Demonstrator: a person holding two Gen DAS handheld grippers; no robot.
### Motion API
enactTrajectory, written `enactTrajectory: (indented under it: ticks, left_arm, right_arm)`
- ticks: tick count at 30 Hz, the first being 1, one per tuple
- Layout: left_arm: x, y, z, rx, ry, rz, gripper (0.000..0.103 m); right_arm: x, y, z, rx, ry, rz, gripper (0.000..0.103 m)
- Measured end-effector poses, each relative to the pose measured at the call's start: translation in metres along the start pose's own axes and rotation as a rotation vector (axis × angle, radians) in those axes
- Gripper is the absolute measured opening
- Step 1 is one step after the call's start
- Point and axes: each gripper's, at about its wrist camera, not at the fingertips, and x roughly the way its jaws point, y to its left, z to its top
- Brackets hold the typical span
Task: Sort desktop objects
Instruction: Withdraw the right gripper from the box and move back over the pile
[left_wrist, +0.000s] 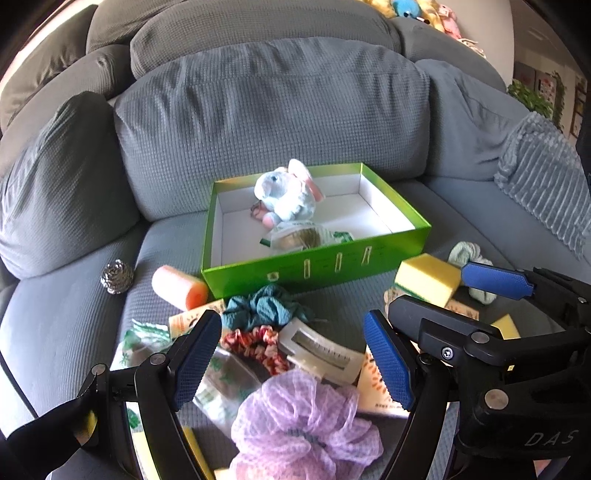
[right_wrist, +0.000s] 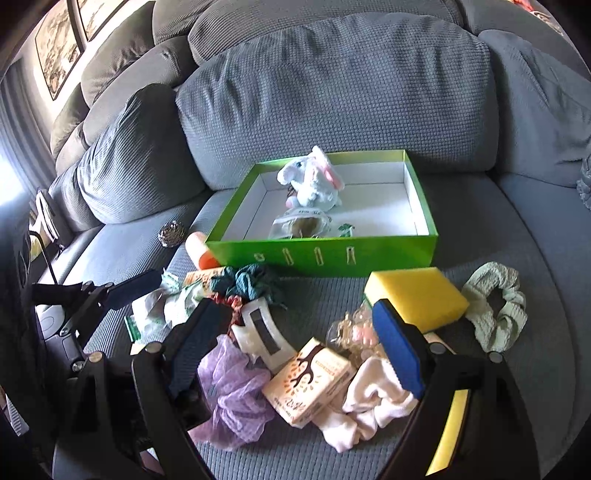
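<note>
From my left wrist view the purple mesh pouf (left_wrist: 303, 424) runs off the bottom edge, and the clear packet (left_wrist: 218, 384) is half buried behind my left finger. The plush toys (left_wrist: 417, 11) up top are chopped by the frame, too small to identify. On the right wrist view, the glassy clear thing (right_wrist: 351, 332) by the sponge is a blur, can't tell what it is.

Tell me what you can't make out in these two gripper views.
- Packet in the green box: left view, near wall cuts off its lower part; print too small.
- Clear trinket: right view, right gripper finger covers part; cannot identify.
- Orange roll: right view, box corner hides most.
</note>
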Motion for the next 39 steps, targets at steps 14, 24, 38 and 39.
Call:
enactTrajectory:
  ticks: [14,24,38,39]
  left_arm:
    - [-0.01,0.004,-0.025,-0.01,0.017,0.019,0.08]
    - [-0.021,0.009,-0.039,-0.012,0.012,0.029,0.08]
    - [-0.026,0.025,-0.067,-0.009,0.058,0.006,0.08]
    - [-0.026,0.026,-0.07,-0.004,0.064,0.002,0.08]
  right_arm:
    - [-0.002,0.013,-0.023,-0.019,0.033,0.016,0.086]
    - [-0.006,0.025,-0.036,-0.03,0.043,0.016,0.086]
    - [-0.005,0.042,-0.057,-0.043,0.076,0.029,0.086]
    - [-0.004,0.043,-0.059,-0.042,0.077,0.03,0.086]
